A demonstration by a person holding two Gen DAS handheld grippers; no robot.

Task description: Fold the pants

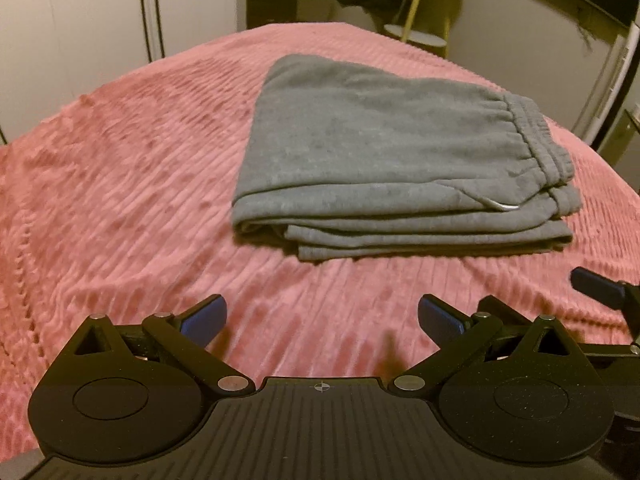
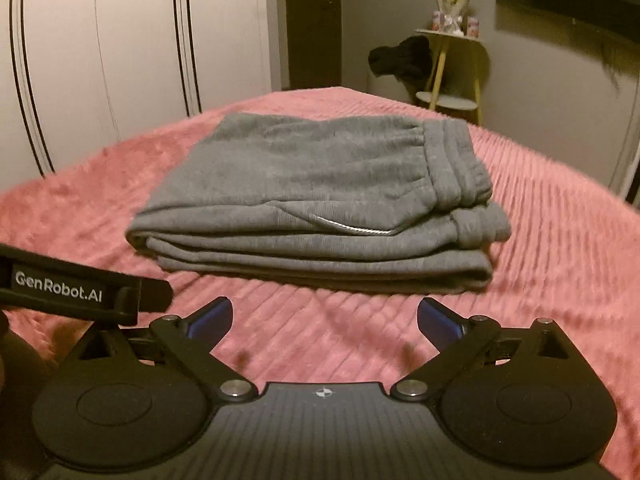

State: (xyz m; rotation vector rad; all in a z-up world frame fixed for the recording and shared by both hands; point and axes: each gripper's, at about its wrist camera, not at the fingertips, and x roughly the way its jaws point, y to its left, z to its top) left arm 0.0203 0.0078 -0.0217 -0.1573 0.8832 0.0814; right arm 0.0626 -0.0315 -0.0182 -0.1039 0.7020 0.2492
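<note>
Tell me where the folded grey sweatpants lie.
The folded grey sweatpants lie on the pink ribbed blanket, centred in the right wrist view, ahead of both open grippers, touching neither.

Grey fleece sweatpants (image 1: 372, 148) folded into a flat rectangular stack, lying on the pink ribbed blanket (image 1: 120, 184). Elastic waistband on the stack's right end, folded edge left. Layered edges face the camera.

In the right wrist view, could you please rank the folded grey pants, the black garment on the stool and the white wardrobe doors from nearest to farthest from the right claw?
From the right claw:
1. Grey pants, folded on the pink bedspread just ahead.
2. White wardrobe doors, beyond the bed's left edge.
3. Black garment, on the yellow stool past the bed's far end.
</note>
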